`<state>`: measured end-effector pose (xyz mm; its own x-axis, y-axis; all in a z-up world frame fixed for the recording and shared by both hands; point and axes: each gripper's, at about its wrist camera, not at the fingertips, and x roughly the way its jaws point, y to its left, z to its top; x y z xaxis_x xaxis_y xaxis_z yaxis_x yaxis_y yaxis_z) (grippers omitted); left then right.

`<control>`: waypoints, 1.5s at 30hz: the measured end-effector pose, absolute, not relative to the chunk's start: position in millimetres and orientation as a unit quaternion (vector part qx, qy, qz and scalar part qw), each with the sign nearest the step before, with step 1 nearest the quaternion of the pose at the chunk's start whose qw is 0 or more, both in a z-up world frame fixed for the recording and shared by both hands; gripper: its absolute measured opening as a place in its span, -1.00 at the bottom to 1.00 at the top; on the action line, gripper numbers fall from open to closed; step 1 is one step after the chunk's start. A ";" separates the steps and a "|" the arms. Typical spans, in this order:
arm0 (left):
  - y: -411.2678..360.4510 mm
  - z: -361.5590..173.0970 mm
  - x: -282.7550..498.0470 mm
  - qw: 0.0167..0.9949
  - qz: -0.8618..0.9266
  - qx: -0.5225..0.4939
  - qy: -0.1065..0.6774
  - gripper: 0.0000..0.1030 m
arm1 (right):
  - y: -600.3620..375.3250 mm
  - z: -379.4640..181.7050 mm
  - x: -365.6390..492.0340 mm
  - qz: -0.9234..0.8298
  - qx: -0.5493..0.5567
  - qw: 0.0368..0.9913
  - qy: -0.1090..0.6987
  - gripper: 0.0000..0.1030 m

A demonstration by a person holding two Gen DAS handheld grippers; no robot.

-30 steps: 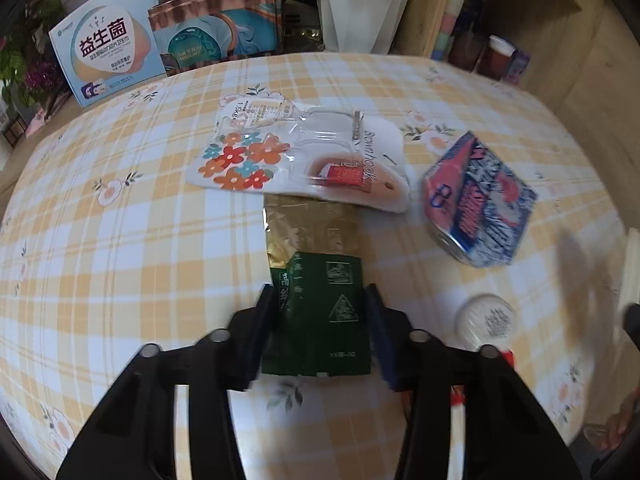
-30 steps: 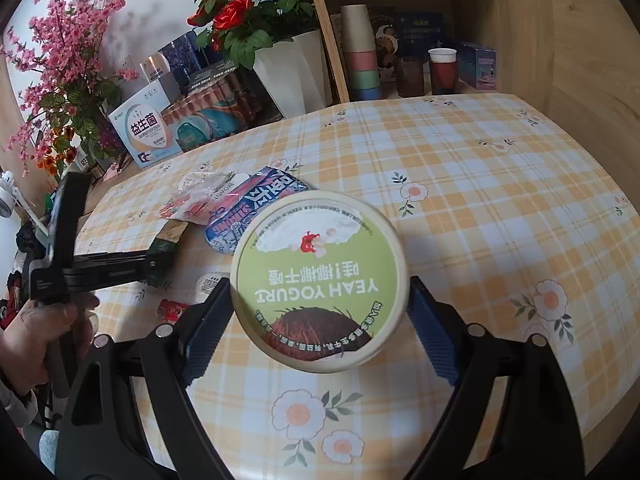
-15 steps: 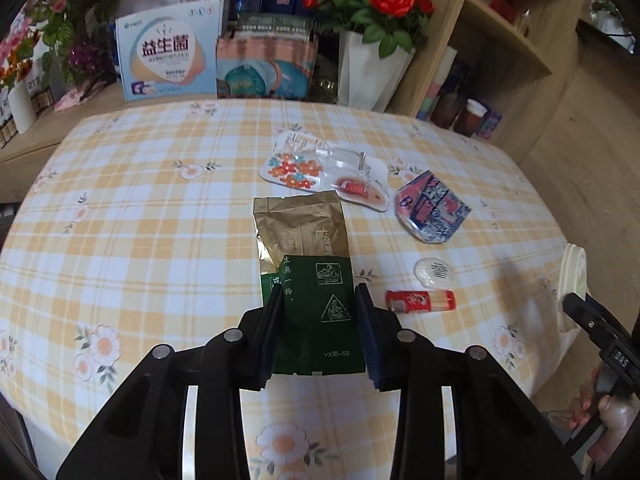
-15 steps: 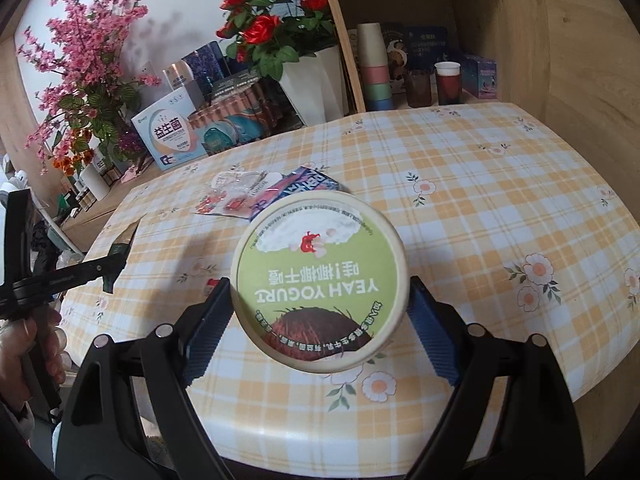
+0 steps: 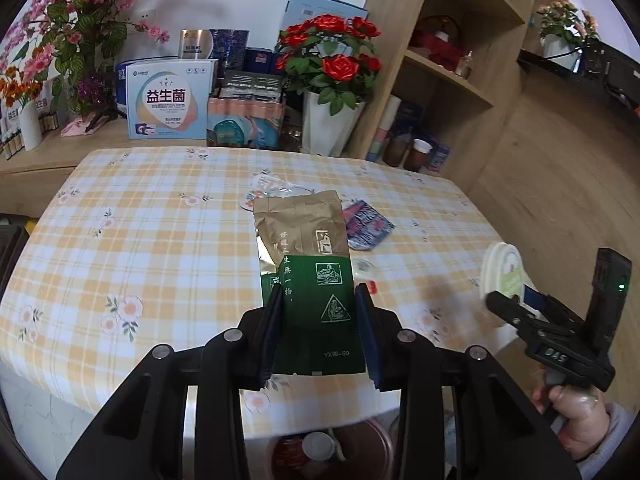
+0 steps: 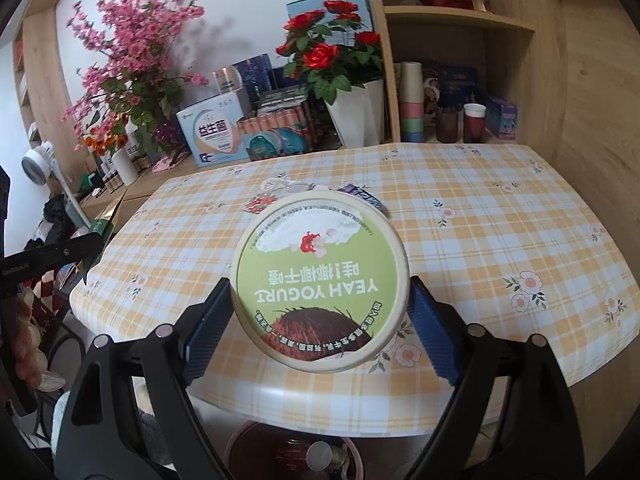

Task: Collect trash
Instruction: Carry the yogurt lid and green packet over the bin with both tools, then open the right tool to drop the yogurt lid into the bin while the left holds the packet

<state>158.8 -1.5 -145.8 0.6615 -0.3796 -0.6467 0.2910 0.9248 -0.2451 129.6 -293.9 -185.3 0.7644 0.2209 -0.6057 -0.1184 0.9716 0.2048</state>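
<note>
My left gripper [image 5: 319, 308] is shut on a green and gold tea packet [image 5: 308, 268] and holds it up in the air near the table's front edge. My right gripper [image 6: 320, 312] is shut on a round green yogurt lid [image 6: 320, 280], also lifted; the lid shows in the left wrist view [image 5: 502, 270]. A red trash bin [image 5: 328, 450] with rubbish in it stands on the floor below both grippers, and it shows in the right wrist view [image 6: 296, 452]. A blue and pink wrapper [image 5: 366, 226] and a clear blister pack [image 5: 266, 190] lie on the table.
The checked tablecloth table [image 5: 140, 240] holds a small white cap [image 5: 362, 266] and a red item [image 5: 372, 286]. Boxes, a rose vase [image 5: 328, 120] and shelves [image 5: 460, 80] stand behind the table. The right gripper and hand [image 5: 568, 360] are at the right.
Both grippers have pulled back and up from the table with their loads. The trash bin has come into view below them.
</note>
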 end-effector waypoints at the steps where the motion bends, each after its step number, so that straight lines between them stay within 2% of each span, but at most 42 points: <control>1: -1.9 -143.7 149.7 0.910 -0.187 -0.061 0.365 -0.32 | -291.8 -184.2 125.8 0.092 0.074 0.936 0.330 0.65; 23: 31.8 -128.0 21.9 0.927 -0.173 -0.076 0.325 -0.31 | -237.7 -189.8 30.8 0.144 0.020 0.926 0.347 0.65; 30: 35.2 -132.4 9.9 0.928 -0.167 -0.086 0.321 -0.31 | -231.0 -192.2 18.0 0.158 0.011 0.922 0.353 0.66; 45: 33.1 -170.6 7.8 0.922 -0.152 -0.107 0.340 -0.31 | -208.6 -249.6 10.3 0.187 -0.003 0.891 0.415 0.72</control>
